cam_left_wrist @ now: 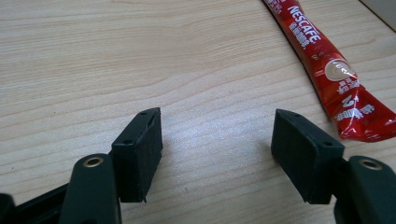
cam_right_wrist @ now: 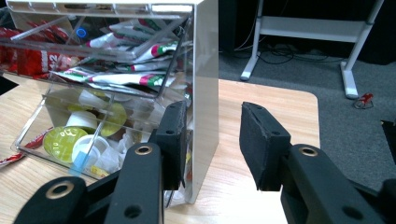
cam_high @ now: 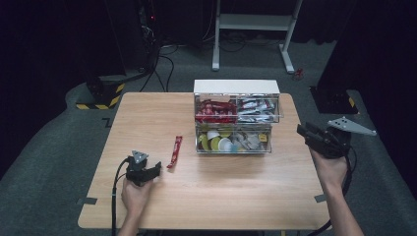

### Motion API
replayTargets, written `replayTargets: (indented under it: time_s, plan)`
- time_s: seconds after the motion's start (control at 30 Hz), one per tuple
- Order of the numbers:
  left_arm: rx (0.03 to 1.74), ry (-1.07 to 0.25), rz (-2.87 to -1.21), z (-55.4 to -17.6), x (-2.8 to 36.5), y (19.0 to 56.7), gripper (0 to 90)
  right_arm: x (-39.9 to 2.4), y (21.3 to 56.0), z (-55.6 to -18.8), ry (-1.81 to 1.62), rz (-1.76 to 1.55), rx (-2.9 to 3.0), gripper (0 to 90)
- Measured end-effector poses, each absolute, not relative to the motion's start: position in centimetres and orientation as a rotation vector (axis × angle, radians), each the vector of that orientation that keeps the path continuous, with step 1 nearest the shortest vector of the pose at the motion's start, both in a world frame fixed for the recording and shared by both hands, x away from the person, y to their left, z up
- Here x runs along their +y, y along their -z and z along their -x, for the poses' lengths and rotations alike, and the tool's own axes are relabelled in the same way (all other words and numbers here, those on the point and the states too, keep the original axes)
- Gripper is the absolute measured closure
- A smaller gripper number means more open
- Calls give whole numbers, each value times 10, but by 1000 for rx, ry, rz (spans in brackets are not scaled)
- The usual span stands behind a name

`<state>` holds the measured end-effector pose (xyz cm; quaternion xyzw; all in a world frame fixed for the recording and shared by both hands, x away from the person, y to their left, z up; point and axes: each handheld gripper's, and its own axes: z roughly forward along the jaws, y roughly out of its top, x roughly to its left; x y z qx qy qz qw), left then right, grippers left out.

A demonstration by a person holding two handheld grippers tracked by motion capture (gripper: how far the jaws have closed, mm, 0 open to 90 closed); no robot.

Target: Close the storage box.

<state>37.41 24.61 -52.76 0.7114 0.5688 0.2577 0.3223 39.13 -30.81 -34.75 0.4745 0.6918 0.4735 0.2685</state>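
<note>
1. A red coffee stick [cam_high: 174, 151] lies flat on the wooden table [cam_high: 236, 196], in front of the clear box [cam_high: 236, 118] and a bit to its left.
2. The left gripper [cam_high: 156, 168] rests low on the table, just beside the near end of the stick.
3. Its jaws stand wide open, and there is bare wood between them.
4. In the left gripper view the stick [cam_left_wrist: 327, 65] lies off to the right side of the right-hand finger [cam_left_wrist: 303, 158]. Its near end is close to that finger but not between the two fingers.
5. The right gripper [cam_high: 302, 132] is held up by the right side of the clear box, well apart from the stick.
6. Its jaws are a little way open and hold nothing. The box's side wall [cam_right_wrist: 205, 93] is just in front of them.
7. The box holds red packets on top and little cups below.
</note>
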Motion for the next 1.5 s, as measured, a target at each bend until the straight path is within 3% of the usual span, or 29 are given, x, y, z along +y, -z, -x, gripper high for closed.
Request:
replayTargets:
  time_s: [1.5]
  plan:
    - [1493, -675, -1869, -374, 246, 528, 342, -303, 438, -393, -1172, -1428, 1914, 547]
